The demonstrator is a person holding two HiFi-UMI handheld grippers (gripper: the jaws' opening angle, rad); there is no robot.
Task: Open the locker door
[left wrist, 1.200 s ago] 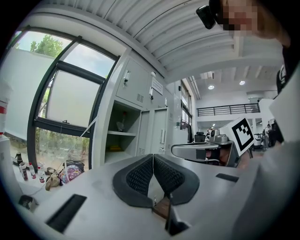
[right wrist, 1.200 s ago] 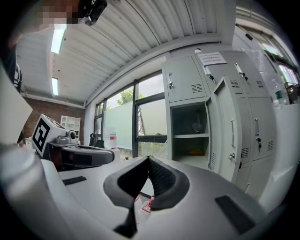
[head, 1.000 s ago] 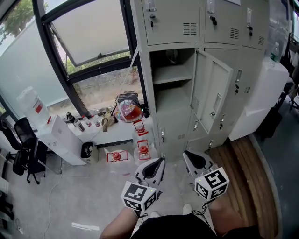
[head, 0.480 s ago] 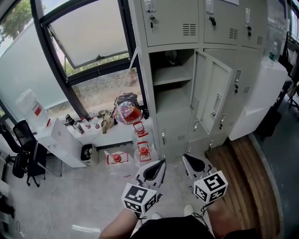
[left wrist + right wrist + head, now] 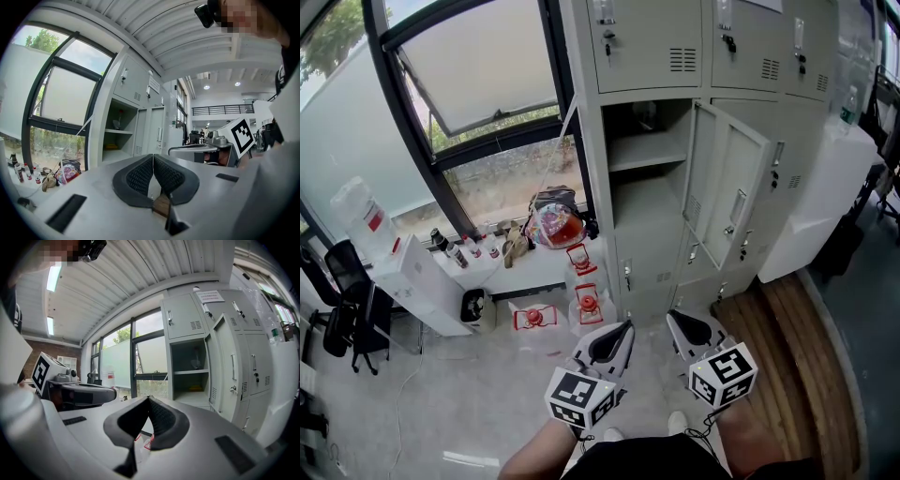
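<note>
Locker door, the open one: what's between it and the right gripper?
Nothing loose. In the head view, only a strip of floor and the closed lower lockers separate the right gripper from the open locker door.

The head camera looks steeply down from above. Both gripper cameras look straight ahead. All three see the open locker (image 5: 649,202).

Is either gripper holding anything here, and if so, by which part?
Nothing is held. The left gripper and the right gripper are both shut and empty, well apart from the open locker door.
</note>
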